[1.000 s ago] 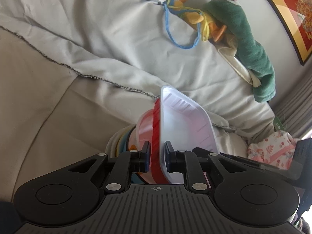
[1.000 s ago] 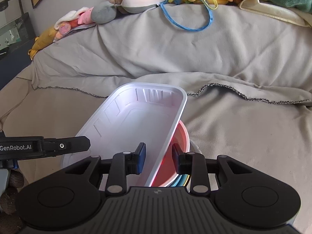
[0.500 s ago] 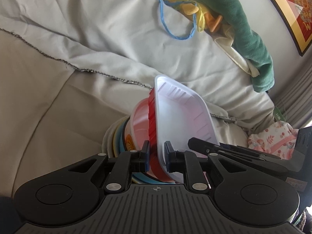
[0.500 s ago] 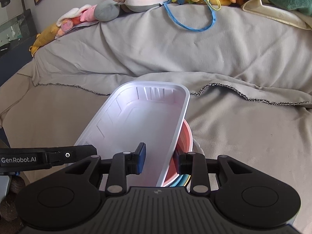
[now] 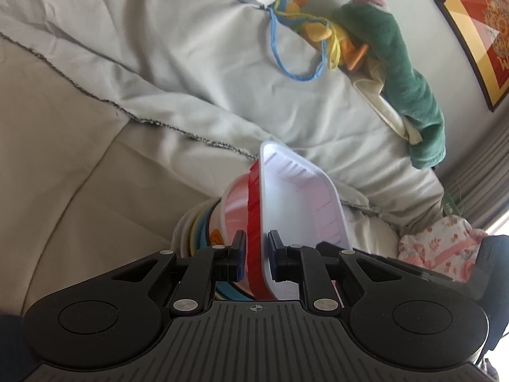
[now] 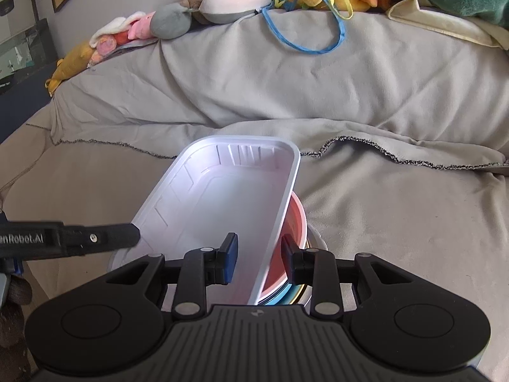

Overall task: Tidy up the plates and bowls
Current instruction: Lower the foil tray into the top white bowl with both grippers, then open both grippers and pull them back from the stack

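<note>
A white rectangular tray stands tilted on edge over a red dish and a pink bowl. Under them lies a stack of coloured plates on the grey-covered sofa. My left gripper is shut on the near rim of the white tray and the red dish together. In the right wrist view the same tray lies open towards me. My right gripper is shut across its right wall, with the pink bowl's rim at the outer pad. The left gripper's finger shows at the tray's left edge.
A grey blanket covers the sofa, its dark hem running across behind the stack. Soft toys, a blue cord and a green towel line the backrest. A floral cloth lies at the right.
The tilted tray and dishes swayed slightly in the pictures. Both grips stay as they were.
</note>
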### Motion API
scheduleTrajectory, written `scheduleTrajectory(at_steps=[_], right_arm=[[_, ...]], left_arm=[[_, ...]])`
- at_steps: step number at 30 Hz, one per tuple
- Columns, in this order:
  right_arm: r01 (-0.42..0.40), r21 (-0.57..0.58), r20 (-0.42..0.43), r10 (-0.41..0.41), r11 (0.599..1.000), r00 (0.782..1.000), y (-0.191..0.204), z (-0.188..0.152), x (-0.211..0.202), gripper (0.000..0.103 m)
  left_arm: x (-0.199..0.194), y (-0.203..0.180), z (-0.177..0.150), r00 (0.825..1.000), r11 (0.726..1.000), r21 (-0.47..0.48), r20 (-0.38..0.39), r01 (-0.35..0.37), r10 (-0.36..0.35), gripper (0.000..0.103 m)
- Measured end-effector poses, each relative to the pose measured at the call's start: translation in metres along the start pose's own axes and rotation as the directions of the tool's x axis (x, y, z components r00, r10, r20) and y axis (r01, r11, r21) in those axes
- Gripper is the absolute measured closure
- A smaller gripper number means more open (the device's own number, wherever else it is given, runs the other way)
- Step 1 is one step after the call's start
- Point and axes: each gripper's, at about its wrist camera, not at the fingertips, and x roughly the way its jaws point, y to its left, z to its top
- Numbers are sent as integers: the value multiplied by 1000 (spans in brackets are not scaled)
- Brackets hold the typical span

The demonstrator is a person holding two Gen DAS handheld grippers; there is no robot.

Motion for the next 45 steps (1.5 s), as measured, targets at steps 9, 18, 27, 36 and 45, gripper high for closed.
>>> scheduleTrajectory(at_steps=[9,18,27,36,45], right_arm=[[-10,-9,6,10,1000,1000,3,-4,-4,72],[10,-12,40,-9,1000,999,3,-4,-12,66],[40,-10,179,-37,999,983,-10,-30,-87,18],[105,97,-26,-103,990,994,-11,-120,-80,18],[104,99,-55,-98,990,994,-6,-132,-81,18]], left_arm=[[5,-10,-3,1000,999,24,-20,20,-20,86],[-10,-19,-11,996,992,116,83,-51,41,85],[-44,-75,-67,952,910,343,270,-234,144,85],[-39,-83,-148,962,874,403,81,-271,261,85],[-40,-82,-143,968,892,381,52,-245,245,85]])
